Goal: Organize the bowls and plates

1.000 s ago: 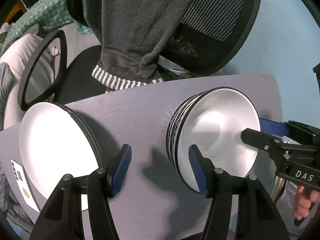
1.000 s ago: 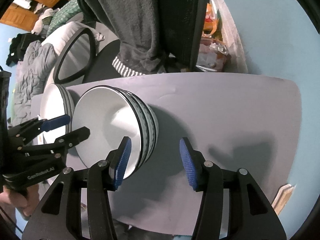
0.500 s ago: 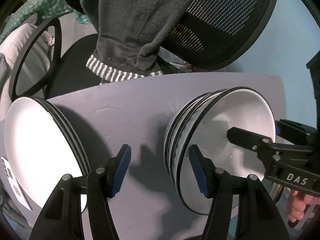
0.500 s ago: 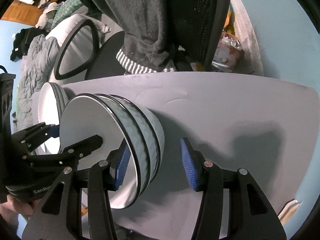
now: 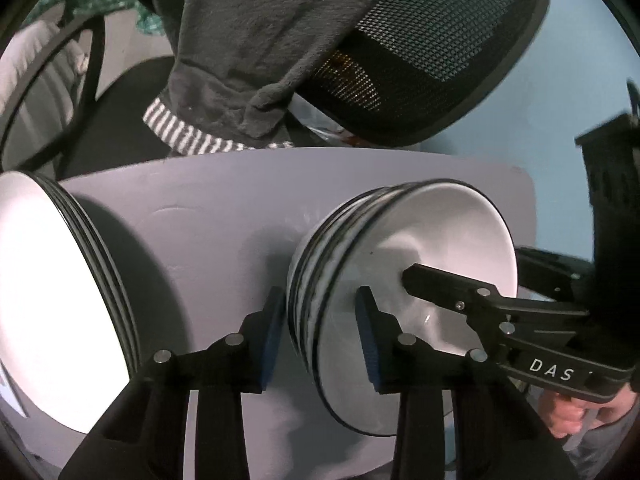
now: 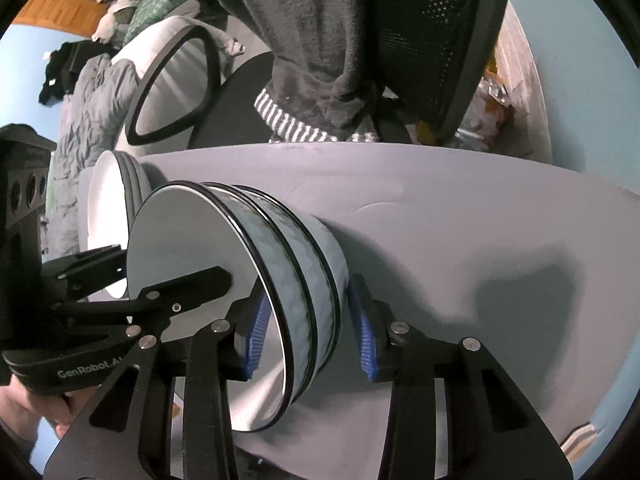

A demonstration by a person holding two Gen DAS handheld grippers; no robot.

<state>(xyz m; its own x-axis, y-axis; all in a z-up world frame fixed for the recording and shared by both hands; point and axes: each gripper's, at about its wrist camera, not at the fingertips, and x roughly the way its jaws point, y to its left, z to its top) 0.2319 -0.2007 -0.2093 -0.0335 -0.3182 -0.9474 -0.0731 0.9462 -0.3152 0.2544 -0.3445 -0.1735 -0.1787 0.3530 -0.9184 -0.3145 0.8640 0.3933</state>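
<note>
Near the middle of the grey tabletop stands a stack of bowls, nested one in another, glossy white inside with thin black rims and a pale blue, faintly rippled outer wall. Both grippers straddle its wall from opposite sides. The left gripper has one blue ribbed finger outside the stack and the other inside the top bowl; its fingers are closing at a narrow spread, and whether the pads already press on the wall cannot be told. The right gripper stands the same way, one finger inside and one outside against the blue wall, its fingers also closing; contact is likewise unclear. Motion blur smears the bowl rims in the left wrist view.

Beside the bowls, a stack of plates lies toward the table's left end, flat, white and black-edged; the left view cuts off its near part, and glare washes out its surface. The right view shows only a sliver of these plates behind the bowls, but it alone shows the rippled texture clearly. Each view catches the other gripper as a black frame with part of a hand below it.

Beyond the table stands a mesh-backed office chair draped with a fuzzy dark grey garment with a striped hem.
</note>
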